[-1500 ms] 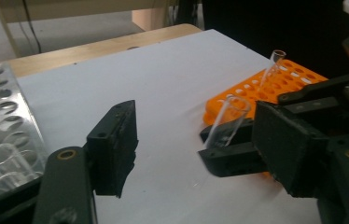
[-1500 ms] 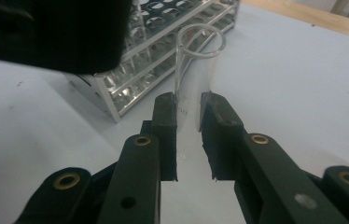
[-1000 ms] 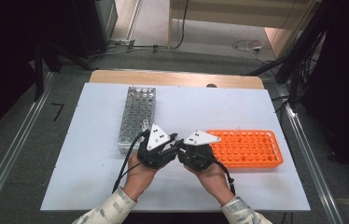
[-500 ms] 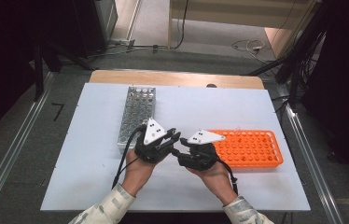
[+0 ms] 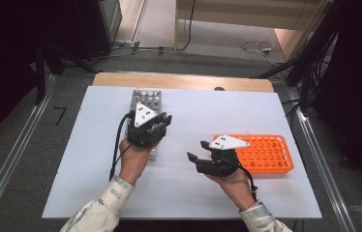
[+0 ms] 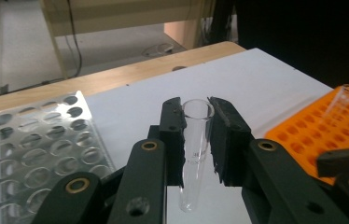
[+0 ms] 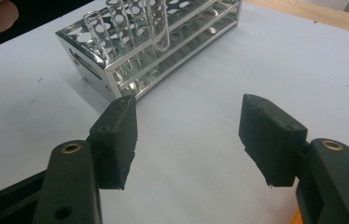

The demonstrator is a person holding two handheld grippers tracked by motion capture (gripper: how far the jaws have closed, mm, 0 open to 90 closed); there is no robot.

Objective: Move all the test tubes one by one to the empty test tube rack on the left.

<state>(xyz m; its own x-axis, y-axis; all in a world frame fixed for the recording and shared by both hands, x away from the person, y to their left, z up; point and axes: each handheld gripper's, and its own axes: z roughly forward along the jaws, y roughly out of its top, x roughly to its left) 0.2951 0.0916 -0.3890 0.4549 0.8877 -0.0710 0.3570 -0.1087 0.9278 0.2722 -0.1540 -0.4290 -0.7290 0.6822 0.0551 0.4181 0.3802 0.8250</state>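
Nearest the person's edge of the white surface point(image 5: 184, 193), the right gripper point(image 5: 199, 159) is seen held low beside the orange tube rack point(image 5: 266, 153). Its fingers point(image 7: 116, 135) are parted with nothing between them, and have just been opening; bare surface is seen through the gap in the right gripper view.

Farther in, the left gripper point(image 5: 162, 122) is held over the near end of the metal tube rack point(image 5: 145, 99). Its fingers point(image 6: 175, 140) are clenched on a clear glass test tube point(image 6: 193, 149), gripped around the upper part below the rim. The tube is carried upright, open mouth up, its rounded bottom hanging free above the surface, beside the metal rack rather than in a hole. Other clear tubes point(image 7: 116, 23) are seen standing in that rack's near corner. On the far side of the left gripper view, one more tube point(image 6: 340, 100) leans in the orange rack.

Risks are judged as follows. The grip is taken on smooth glass over a narrow band, so the tube could slip or swing if the hand is tilted or moved sharply. If the tube is lowered off-centre, its bottom could strike the rack's top plate or a neighbouring tube, and glass could be chipped. Excess squeeze could crack the wall.
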